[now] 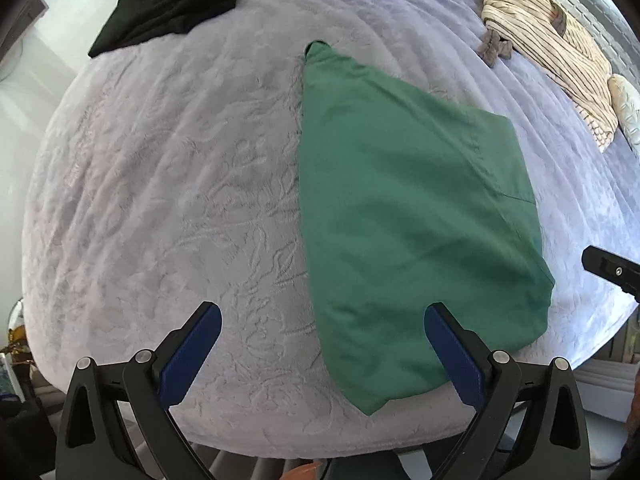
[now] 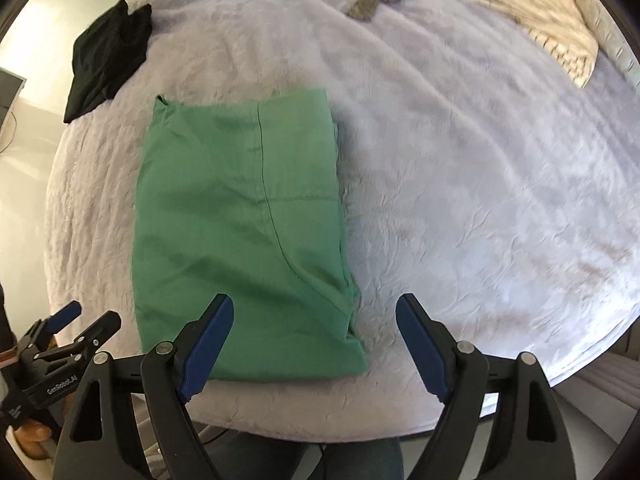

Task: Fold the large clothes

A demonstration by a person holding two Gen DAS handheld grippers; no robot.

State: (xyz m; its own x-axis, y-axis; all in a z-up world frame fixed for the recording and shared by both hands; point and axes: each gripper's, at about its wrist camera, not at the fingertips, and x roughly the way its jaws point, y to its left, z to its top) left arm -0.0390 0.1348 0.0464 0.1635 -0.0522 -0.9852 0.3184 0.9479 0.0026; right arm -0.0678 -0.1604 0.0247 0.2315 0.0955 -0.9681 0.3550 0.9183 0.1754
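A plain green garment (image 1: 408,216) lies on a pale lavender bedspread (image 1: 168,184) embossed with a leafy pattern, with a black garment (image 1: 172,0) at eleven o'clock, a cream garment with dark stripes (image 1: 548,52) at one o'clock, and black claws with blue pads (image 1: 192,356).

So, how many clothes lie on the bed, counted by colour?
Green folded garment: 1
Black crumpled garment: 1
Beige striped garment: 1
Grey knitted piece, partly under the beige one: 1
Total: 4
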